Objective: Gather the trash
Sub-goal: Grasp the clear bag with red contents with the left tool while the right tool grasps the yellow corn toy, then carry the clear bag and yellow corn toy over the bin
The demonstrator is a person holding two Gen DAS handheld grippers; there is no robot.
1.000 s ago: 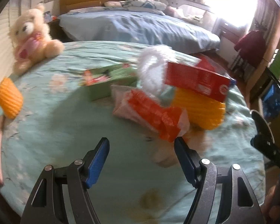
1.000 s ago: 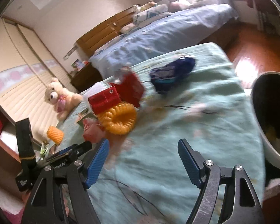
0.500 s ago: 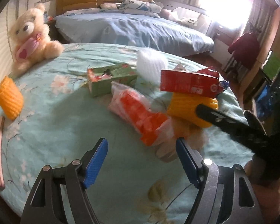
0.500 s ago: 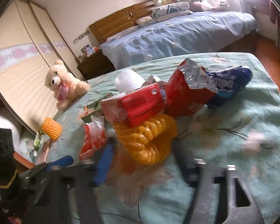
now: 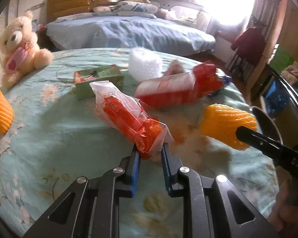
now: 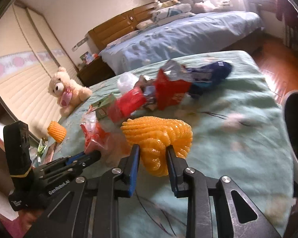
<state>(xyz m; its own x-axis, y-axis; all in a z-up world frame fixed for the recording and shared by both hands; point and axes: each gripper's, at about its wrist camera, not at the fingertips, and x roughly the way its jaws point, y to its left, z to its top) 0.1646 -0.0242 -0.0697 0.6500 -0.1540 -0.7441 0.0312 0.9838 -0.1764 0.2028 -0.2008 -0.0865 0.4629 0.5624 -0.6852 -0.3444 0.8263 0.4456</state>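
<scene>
On the green flowered bedspread [image 5: 49,138] lies a clear wrapper with orange-red contents [image 5: 129,117]. My left gripper [image 5: 150,150] has its jaws closing, and the pads pinch the wrapper's near end. An orange foam net [image 6: 159,134] sits between the closing jaws of my right gripper [image 6: 152,150], squeezed by both pads. In the left wrist view that foam net [image 5: 226,127] hangs off the bedspread in the right gripper's black fingers [image 5: 268,144]. In the right wrist view the left gripper [image 6: 93,154] shows at the left on the wrapper [image 6: 95,136].
Behind lie a red box [image 5: 168,91], a green box [image 5: 97,81], a white foam net [image 5: 145,65], a torn red bag [image 6: 170,93] and a blue bag [image 6: 210,77]. A teddy bear [image 5: 19,47] and a second orange net [image 5: 0,111] sit left. A dark bin [image 6: 296,134] stands right.
Both grippers have gone from wide open to closed: the left onto the orange-red wrapper, the right onto the orange foam net, pulling it from under the red box, which has dropped onto the bedspread.
</scene>
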